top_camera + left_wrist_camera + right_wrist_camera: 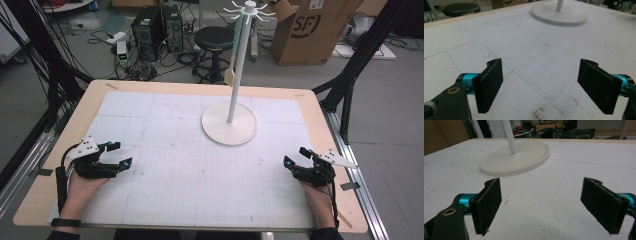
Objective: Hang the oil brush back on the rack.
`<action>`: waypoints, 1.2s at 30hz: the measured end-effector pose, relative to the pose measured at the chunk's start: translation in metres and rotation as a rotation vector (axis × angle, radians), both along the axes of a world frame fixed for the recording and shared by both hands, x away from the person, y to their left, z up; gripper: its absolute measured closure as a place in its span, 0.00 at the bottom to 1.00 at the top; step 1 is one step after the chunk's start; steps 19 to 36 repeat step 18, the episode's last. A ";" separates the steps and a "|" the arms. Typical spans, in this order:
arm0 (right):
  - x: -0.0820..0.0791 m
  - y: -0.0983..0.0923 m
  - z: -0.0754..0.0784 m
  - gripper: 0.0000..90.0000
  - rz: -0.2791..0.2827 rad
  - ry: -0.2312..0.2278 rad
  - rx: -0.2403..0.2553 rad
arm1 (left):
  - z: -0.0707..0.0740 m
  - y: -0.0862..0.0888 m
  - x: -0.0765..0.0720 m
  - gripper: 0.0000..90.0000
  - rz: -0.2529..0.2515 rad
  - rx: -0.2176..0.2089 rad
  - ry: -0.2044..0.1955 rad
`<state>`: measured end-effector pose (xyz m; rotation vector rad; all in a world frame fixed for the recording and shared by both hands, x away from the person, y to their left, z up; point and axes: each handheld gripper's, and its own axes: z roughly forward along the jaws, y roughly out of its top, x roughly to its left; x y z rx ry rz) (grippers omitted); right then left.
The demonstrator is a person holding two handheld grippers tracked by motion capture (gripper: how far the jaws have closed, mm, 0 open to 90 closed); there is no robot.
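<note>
Both grippers rest low near the front edge of the table (45,197), one toward each front corner, and neither holds anything. The left gripper (121,155) has its jaws spread wide with only the bare white mat (165,165) between them, and the right gripper (295,156) is just as wide and empty; this looks like a waiting pose, hands parked apart so the middle of the table is free and either one can reach in. Both point inward and toward the back, where the white stand (229,122) sits on the mat a little behind the table's middle, well apart from both grippers. Its round base (514,160) lies flat, and its thin pole (239,60) rises straight up, so the long axis is upright, ending in a ring of short pegs (248,11) that fan outward at the top. A pale spatula (231,72) appears to hang down alongside the pole from one peg, handle up and blade down, though how it hooks on is too small to tell. The nearest likely target for either hand is this stand or what hangs on it.
</note>
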<state>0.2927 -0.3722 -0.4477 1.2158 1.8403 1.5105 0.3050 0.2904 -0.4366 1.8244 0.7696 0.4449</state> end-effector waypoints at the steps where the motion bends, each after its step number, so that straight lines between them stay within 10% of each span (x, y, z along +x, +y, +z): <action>1: 0.000 0.000 0.000 0.18 0.001 0.000 -0.001 | 0.000 -0.001 0.000 0.23 -0.002 0.001 -0.004; 36: 0.000 0.000 0.000 0.18 0.006 0.002 -0.002 | -0.010 -0.004 -0.001 0.24 -0.004 -0.030 0.008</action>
